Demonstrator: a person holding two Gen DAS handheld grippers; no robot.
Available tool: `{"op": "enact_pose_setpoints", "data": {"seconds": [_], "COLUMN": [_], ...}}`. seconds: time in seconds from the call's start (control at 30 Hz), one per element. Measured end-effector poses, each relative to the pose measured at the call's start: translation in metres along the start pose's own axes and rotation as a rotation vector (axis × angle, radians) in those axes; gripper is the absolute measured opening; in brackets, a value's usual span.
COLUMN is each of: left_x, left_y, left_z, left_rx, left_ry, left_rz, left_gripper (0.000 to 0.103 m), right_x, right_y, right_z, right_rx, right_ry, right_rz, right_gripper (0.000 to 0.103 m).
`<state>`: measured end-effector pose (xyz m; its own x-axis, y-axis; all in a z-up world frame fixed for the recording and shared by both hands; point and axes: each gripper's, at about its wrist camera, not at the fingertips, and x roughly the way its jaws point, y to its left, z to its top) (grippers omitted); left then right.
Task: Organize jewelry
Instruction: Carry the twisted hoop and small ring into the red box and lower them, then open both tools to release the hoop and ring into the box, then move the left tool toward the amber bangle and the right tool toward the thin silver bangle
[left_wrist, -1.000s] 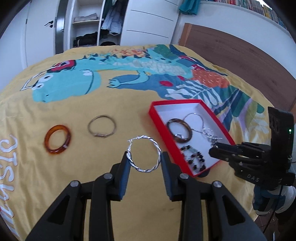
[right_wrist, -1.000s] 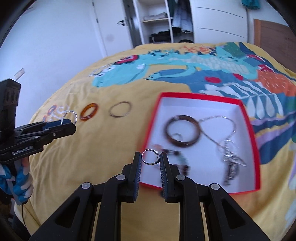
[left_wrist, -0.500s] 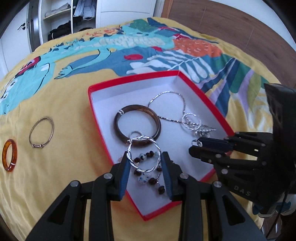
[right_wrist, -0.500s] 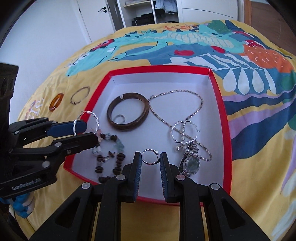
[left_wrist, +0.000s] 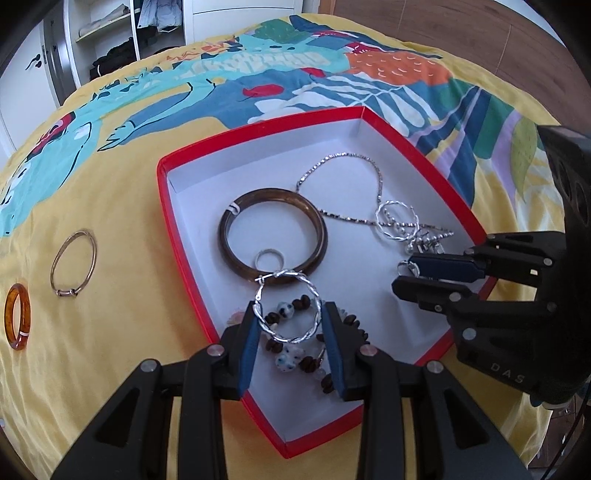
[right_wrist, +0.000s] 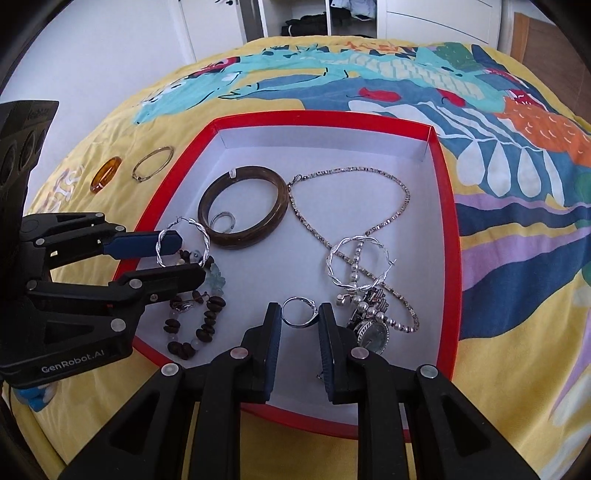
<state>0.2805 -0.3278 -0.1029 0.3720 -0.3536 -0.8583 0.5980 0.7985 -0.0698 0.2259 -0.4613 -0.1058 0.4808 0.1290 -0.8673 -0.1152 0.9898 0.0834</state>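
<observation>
Our left gripper (left_wrist: 291, 325) pinches a twisted silver hoop earring (left_wrist: 287, 305) between its jaws; our right gripper (right_wrist: 300, 325) clamps a small silver ring (right_wrist: 299, 312), both above the red-rimmed white cardboard box (right_wrist: 451, 206).

Red box (right_wrist: 448, 221): far white floor bare and passable. Brown bangle (right_wrist: 243, 206), bead bracelet (right_wrist: 195, 317), chain necklace (right_wrist: 351, 221) and watch (right_wrist: 373, 332) crowd centre and near end. Left gripper (right_wrist: 177, 258) blocks the left rim.

Glossy twisted-metal hoop (left_wrist: 287, 305) — matt white card lines the box (left_wrist: 177, 229) — bedspread (left_wrist: 122, 354) is soft cloth.
</observation>
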Motion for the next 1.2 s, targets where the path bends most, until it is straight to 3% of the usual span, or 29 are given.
{"op": "enact_pose_setpoints", "data": {"seconds": [0.37, 0.47, 0.63, 0.9, 1.2], "left_x": [-0.005, -0.011, -0.028, -0.074, -0.154], "left_y": [-0.006, -0.008, -0.012, -0.019, -0.022], "left_z": [-0.002, -0.003, -0.002, -0.001, -0.027], "left_rx": [0.004, 0.003, 0.007, 0.012, 0.004], "left_ry": [0.010, 0.005, -0.030, -0.103, -0.225], "left_rz": [0.001, 0.002, 0.003, 0.005, 0.059], "left_gripper": [0.032, 0.033, 0.039, 0.039, 0.039], "right_x": [-0.006, -0.013, -0.034, -0.086, -0.162], "right_y": [-0.005, -0.009, -0.014, -0.016, 0.001], "right_z": [-0.007, -0.009, -0.016, -0.021, -0.053], "right_rx": [0.024, 0.051, 0.079, 0.162, 0.242], "right_ry": [0.014, 0.006, -0.021, -0.115, -0.202], "right_rz": [-0.024, -0.037, -0.066, -0.119, -0.154], "right_gripper": [0.022, 0.031, 0.033, 0.040, 0.045]}}
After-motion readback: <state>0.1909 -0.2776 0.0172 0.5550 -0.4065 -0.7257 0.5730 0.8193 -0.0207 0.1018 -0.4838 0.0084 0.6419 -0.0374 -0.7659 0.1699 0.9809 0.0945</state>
